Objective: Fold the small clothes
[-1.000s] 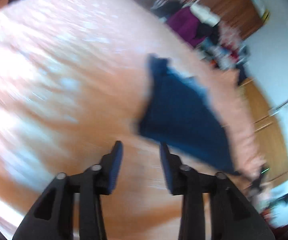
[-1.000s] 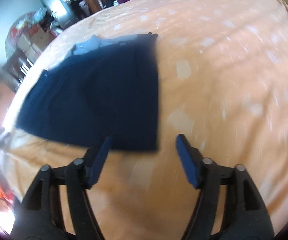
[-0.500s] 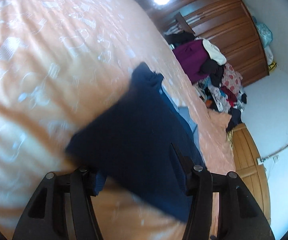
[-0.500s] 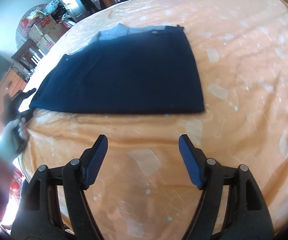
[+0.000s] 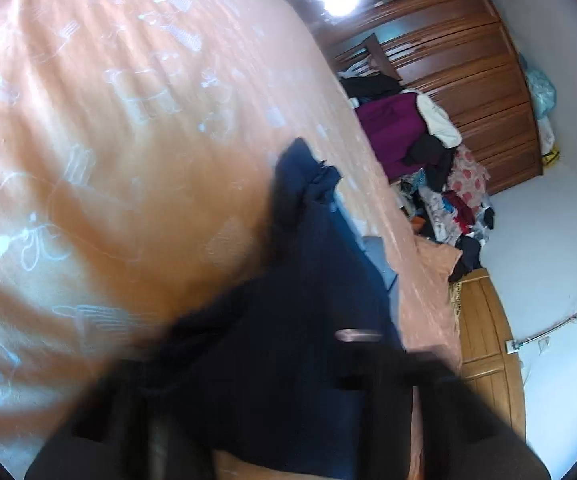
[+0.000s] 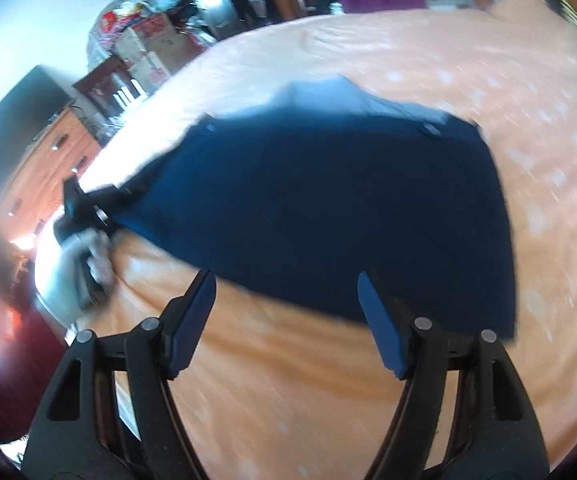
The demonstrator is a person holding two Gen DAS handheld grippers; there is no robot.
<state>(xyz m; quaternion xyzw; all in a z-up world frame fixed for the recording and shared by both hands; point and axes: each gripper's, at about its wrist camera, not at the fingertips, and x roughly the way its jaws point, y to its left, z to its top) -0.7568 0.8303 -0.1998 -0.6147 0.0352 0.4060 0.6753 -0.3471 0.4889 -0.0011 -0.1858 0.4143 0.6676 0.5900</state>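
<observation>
A dark navy garment lies flat on the orange patterned bedspread, with a pale blue layer showing at its far edge. My right gripper hovers open just above the garment's near edge, nothing between its fingers. At the left, my left gripper, held by a gloved hand, pinches the garment's left corner, which is drawn out to a point. In the left wrist view the navy garment fills the lower frame and hides my blurred left gripper.
The bedspread stretches far and left. A wooden wardrobe and a pile of clothes stand past the bed's far side. A wooden chest of drawers and stacked boxes sit beyond the left edge.
The left gripper has pushed onto the garment's corner and its fingers have come together on it. The right gripper moved closer to the garment's near edge, still open.
</observation>
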